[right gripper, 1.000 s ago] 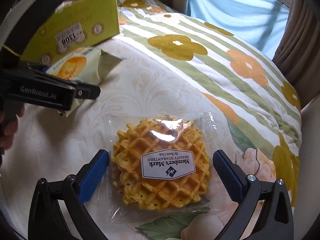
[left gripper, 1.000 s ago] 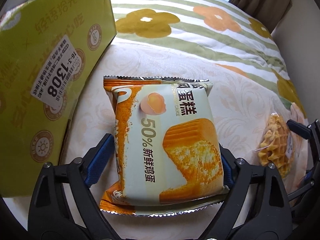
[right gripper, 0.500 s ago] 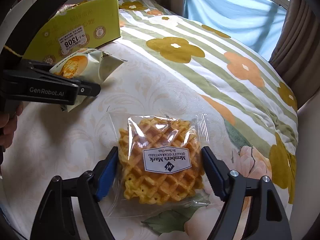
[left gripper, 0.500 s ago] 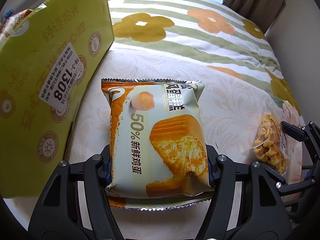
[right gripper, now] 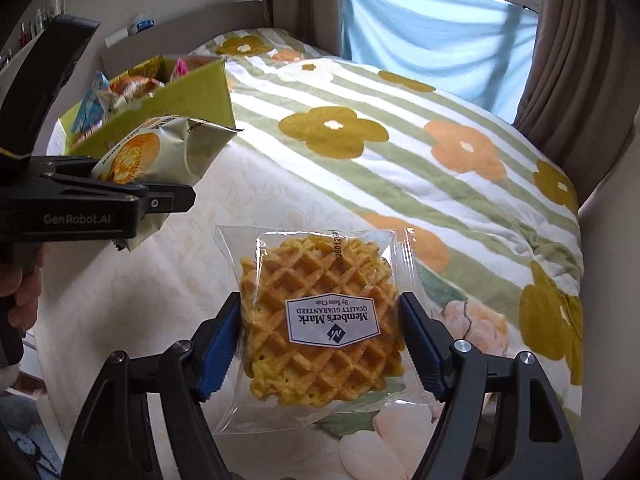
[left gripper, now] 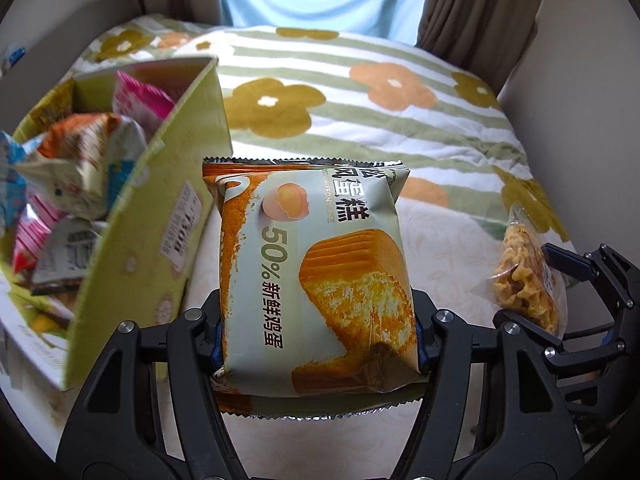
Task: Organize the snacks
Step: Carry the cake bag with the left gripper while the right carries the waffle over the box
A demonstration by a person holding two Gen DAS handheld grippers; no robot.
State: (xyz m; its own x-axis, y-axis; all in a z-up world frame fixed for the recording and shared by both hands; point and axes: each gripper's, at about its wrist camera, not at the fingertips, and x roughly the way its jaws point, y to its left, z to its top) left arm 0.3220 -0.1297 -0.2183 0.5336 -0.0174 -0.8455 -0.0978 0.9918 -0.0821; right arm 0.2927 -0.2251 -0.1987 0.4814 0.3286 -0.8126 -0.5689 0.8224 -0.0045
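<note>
Left gripper (left gripper: 318, 344) clamps the chiffon cake packet (left gripper: 316, 276); your right gripper (right gripper: 322, 344) clamps the waffle pack (right gripper: 320, 320). Both remain outside the part-filled green box (left gripper: 160, 200), upper left.

Orange chiffon cake packet (left gripper: 316, 280) and clear-wrapped waffle (right gripper: 320, 328) held above bed.

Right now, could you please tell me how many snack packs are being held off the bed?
2: the chiffon cake pack in the left hand-held gripper, beside the green box, and the waffle pack in the right hand-held gripper.
</note>
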